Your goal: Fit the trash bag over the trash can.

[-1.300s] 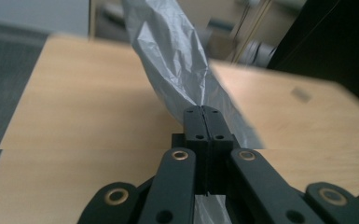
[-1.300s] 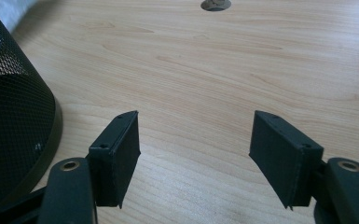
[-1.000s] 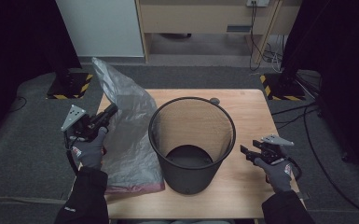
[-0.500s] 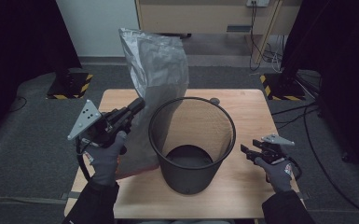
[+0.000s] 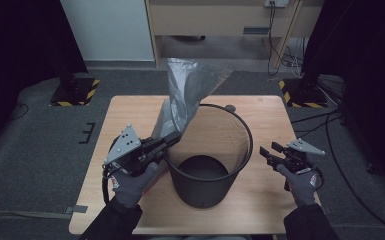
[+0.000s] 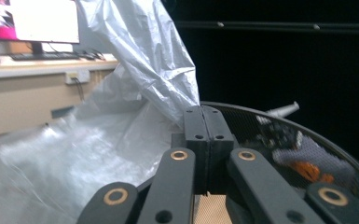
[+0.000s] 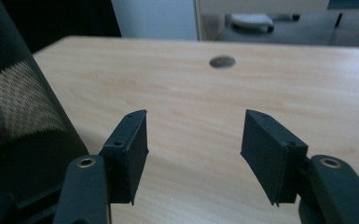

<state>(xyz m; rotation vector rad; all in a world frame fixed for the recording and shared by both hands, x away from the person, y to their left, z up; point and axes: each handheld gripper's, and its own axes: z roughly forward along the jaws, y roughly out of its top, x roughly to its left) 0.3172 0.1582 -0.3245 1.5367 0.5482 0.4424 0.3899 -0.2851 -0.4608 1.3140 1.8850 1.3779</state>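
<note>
Two claws, two jobs: my left claw [image 5: 172, 140] pinches the grey bin liner [image 5: 190, 87] at the mesh wastebasket's [image 5: 207, 155] near-left rim, mid-desk. My right claw [image 5: 266, 152], empty, jaws just narrowing, should catch the liner's opposite edge so the mouth spreads over the rim.

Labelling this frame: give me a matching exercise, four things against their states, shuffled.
Things:
1. left hand-held gripper
2. right hand-held gripper
3. grey plastic bag
4. black mesh bin

States:
A. stands upright on the table
B. jaws apart, nothing between them, closing a little just now
C. jaws shut on plastic
D. lifted, hanging over the bin's rim

Pairs: 1-C, 2-B, 3-D, 4-A
</note>
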